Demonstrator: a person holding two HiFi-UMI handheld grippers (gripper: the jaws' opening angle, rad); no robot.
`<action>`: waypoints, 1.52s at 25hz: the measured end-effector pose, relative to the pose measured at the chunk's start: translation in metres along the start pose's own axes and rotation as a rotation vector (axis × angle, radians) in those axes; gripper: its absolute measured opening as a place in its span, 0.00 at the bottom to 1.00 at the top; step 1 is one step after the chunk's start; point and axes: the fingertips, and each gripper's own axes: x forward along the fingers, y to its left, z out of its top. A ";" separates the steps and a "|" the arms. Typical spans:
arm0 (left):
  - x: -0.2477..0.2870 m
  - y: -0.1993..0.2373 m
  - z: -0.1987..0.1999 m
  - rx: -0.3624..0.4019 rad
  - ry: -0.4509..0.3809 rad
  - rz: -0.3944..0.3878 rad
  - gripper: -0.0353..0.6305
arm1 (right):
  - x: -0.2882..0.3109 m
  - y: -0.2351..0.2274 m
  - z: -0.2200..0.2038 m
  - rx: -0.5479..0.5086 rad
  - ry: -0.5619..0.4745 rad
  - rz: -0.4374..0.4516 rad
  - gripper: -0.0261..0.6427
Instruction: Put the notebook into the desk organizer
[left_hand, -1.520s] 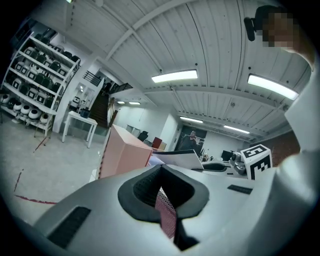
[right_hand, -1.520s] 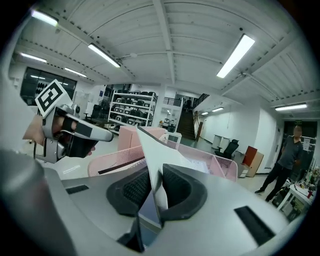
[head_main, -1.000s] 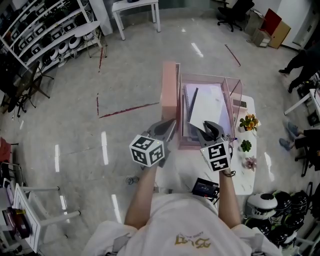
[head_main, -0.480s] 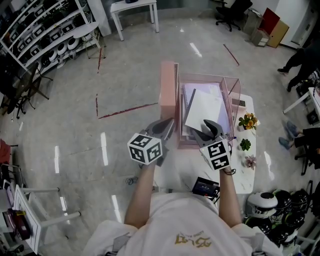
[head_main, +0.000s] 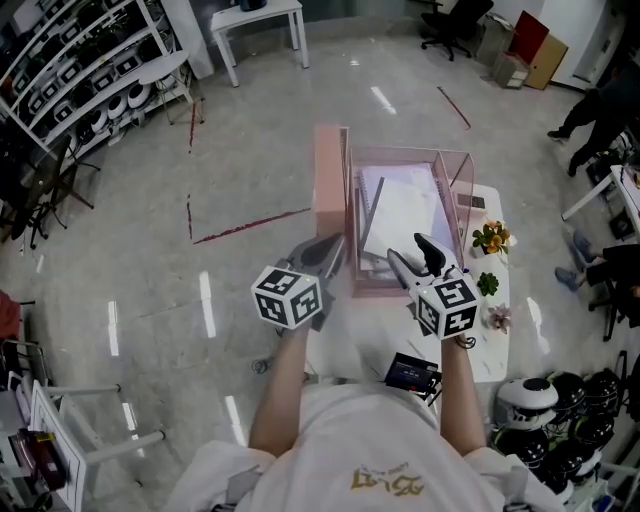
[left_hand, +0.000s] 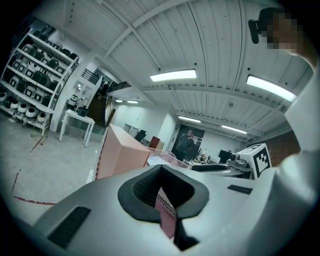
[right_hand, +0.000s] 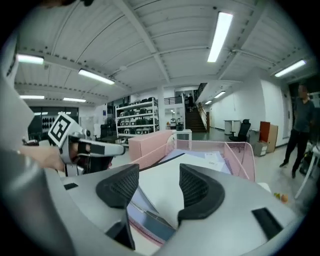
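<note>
A white notebook (head_main: 400, 208) is seen lying inside the pink mesh desk organizer (head_main: 405, 150) on a small white table (head_main: 482, 352), its pale cover turned upward and its spiral edge set toward the organizer's left wall; the right gripper (head_main: 405, 248) is held just short of the organizer's near end, its jaws spread wide after having just been opening – the notebook's cover is glimpsed through the gap in the right gripper view, but neither pad is pressed on it and nothing is gripped. The left gripper (head_main: 335, 245) is closed on the organizer's near left wall – in the left gripper view the dark pads are brought together on a strip of pink mesh. A tall pink box (head_main: 328, 185) is stood against the organizer's left side; three small potted plants (head_main: 494, 242) are lined along the table's right edge, and a black device (head_main: 410, 375) is placed at its near end. Shelving (head_main: 80, 70) loaded with equipment is visible at the upper left across the grey floor.
</note>
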 end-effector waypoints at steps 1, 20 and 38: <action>0.001 -0.002 0.002 0.008 -0.004 -0.003 0.08 | -0.005 -0.002 0.005 0.052 -0.031 -0.003 0.41; 0.018 -0.021 0.011 0.051 -0.015 -0.053 0.08 | -0.054 -0.039 0.008 0.231 -0.164 -0.267 0.06; 0.034 -0.029 -0.008 0.057 0.030 -0.070 0.08 | -0.059 -0.043 -0.004 0.170 -0.129 -0.260 0.05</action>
